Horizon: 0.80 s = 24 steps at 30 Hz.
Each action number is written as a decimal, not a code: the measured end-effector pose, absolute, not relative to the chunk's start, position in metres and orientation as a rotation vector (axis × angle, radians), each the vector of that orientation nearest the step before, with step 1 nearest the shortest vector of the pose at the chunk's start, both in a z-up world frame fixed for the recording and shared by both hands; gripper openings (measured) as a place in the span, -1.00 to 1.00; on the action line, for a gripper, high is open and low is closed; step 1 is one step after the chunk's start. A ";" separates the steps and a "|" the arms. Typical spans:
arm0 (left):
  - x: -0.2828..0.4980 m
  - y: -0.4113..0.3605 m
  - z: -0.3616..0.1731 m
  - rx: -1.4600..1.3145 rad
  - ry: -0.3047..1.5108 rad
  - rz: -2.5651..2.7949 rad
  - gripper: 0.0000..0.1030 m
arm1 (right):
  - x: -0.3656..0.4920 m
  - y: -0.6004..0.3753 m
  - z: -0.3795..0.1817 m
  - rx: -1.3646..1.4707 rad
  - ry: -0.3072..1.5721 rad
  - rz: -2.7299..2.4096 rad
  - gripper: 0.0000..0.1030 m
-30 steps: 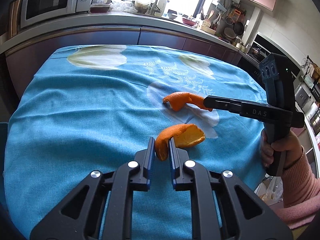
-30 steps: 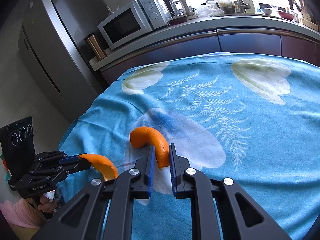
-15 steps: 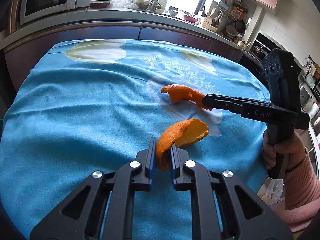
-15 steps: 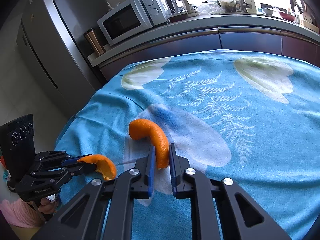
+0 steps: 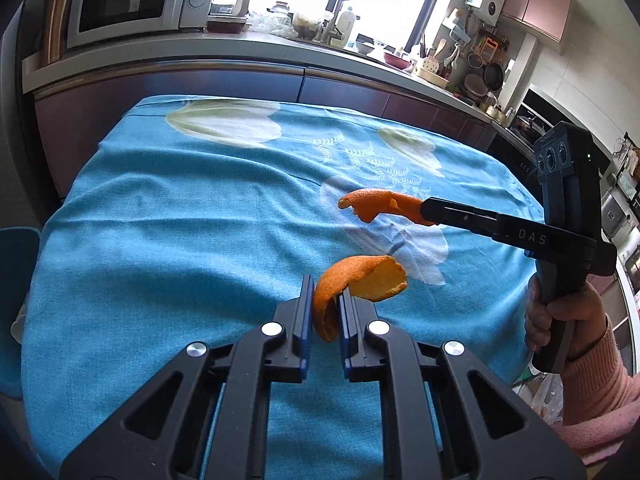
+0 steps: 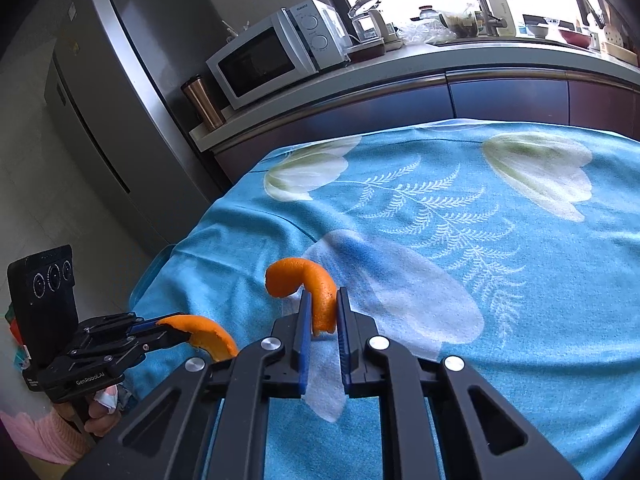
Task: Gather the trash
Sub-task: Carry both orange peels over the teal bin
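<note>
Orange peel fills both tools above a blue, tulip-printed tablecloth (image 5: 168,240) on the tabletop. Nearly closed, the left hand-held gripper (image 5: 325,300) pinches a cupped peel piece (image 5: 360,284) near the cloth's near edge; its free end curls rightward, clear of the fabric. Farther off and to the right, the right hand-held gripper (image 6: 320,310), jaws likewise drawn in, clamps a curved peel strip (image 6: 304,284) whose tip hooks left, lifted over a white flower print. A microwave (image 6: 276,56) and refrigerator (image 6: 120,92) stand at the far left behind the table.
</note>
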State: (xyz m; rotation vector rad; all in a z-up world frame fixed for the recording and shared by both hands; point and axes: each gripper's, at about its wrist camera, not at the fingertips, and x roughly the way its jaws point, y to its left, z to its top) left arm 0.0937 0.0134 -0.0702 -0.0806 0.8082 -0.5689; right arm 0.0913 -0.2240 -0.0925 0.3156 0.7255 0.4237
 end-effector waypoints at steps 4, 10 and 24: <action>0.091 0.029 -0.064 -0.101 0.789 -0.543 -0.78 | 0.089 -0.221 -0.087 0.333 0.708 0.439 -0.79; 0.087 0.046 -0.056 -0.117 0.767 -0.505 -0.78 | 0.089 -0.212 -0.081 0.348 0.694 0.476 -0.79; 0.073 0.076 -0.044 -0.131 0.727 -0.432 -0.78 | 0.088 -0.183 -0.071 0.364 0.669 0.554 -0.80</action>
